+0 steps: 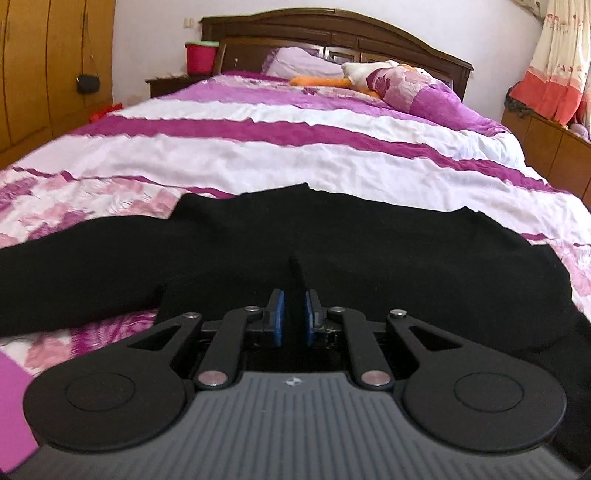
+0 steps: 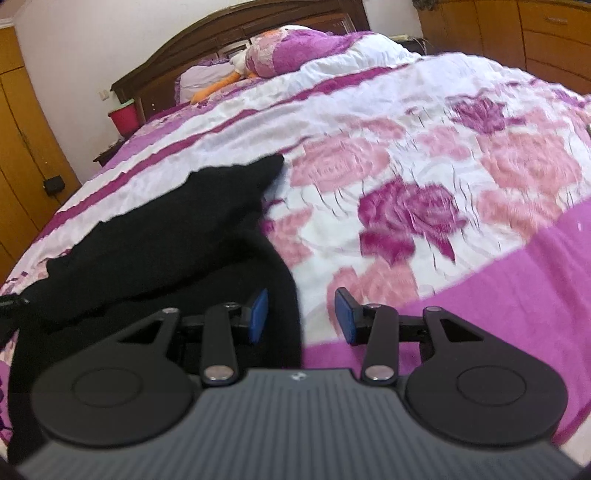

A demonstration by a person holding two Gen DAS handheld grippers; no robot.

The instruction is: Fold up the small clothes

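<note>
The left gripper [image 1: 294, 314] has its blue pads pinched on a ridge of the black garment [image 1: 332, 243] — right gripper [image 2: 301, 315] fingers apart, the garment's edge between them, unpressed. The garment lies spread across the near end of the floral bedspread [image 2: 424, 177].

Garment [image 1: 332, 236] spread on bed [image 1: 295, 155], pillows [image 1: 417, 92] behind

A home bedroom: a bed [image 1: 295, 147] with carved wooden headboard [image 1: 332, 33] and purple floral quilt; pillows [image 1: 299, 62]; wooden wardrobe [image 1: 44, 66]; curtain [image 1: 557, 55].
</note>
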